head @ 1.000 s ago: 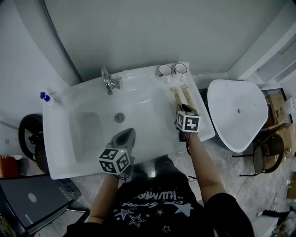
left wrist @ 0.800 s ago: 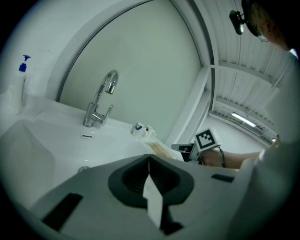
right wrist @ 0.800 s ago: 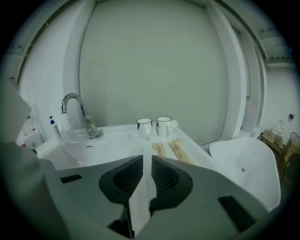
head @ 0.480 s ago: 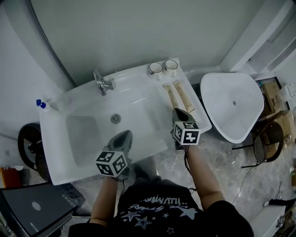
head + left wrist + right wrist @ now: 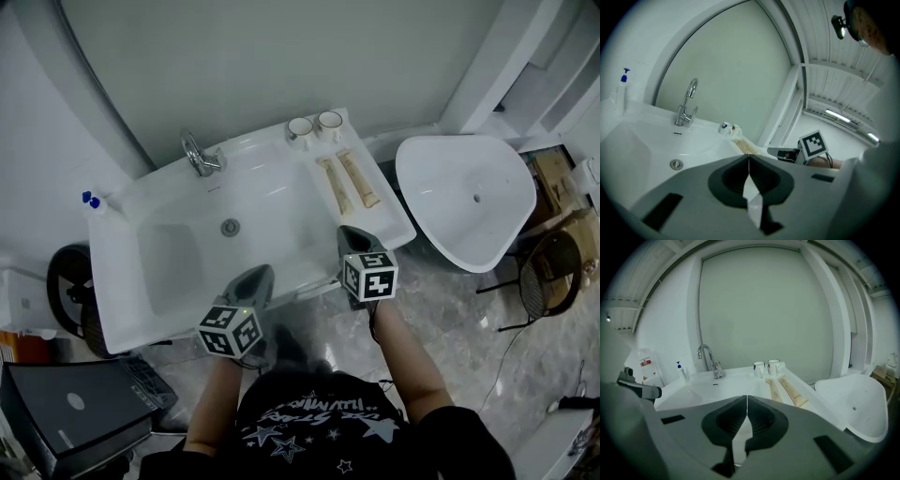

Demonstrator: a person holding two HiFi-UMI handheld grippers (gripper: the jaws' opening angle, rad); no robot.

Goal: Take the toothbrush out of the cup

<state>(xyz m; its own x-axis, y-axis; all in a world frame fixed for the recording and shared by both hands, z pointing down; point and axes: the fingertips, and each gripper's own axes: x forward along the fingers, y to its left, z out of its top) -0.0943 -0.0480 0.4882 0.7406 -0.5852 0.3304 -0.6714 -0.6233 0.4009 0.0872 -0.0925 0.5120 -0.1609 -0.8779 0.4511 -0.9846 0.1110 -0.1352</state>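
Both claws are held over the near edge of the white sink (image 5: 122, 281), well short of the cups. The left claw (image 5: 255, 275) is clenched, its jaws meeting in a thin line with nothing between them, and it points across the basin towards the tap (image 5: 200, 155). The right claw (image 5: 349, 232) is clenched too and just as empty, hanging above the sink's near right corner.

At the far right corner of the sink stand two cups (image 5: 300, 127), side by side and upright. Just nearer than the cups, on the flat right ledge, two toothbrushes (image 5: 358, 178) lie flat and parallel, outside the cups. They are long and tan, and from here I can't tell whether they are wrapped. The right claw is near their closer ends but not touching them.

A blue-topped bottle (image 5: 91, 200) sits at the sink's far left corner, and a white toilet lid (image 5: 459, 202) lies to the right of the sink.
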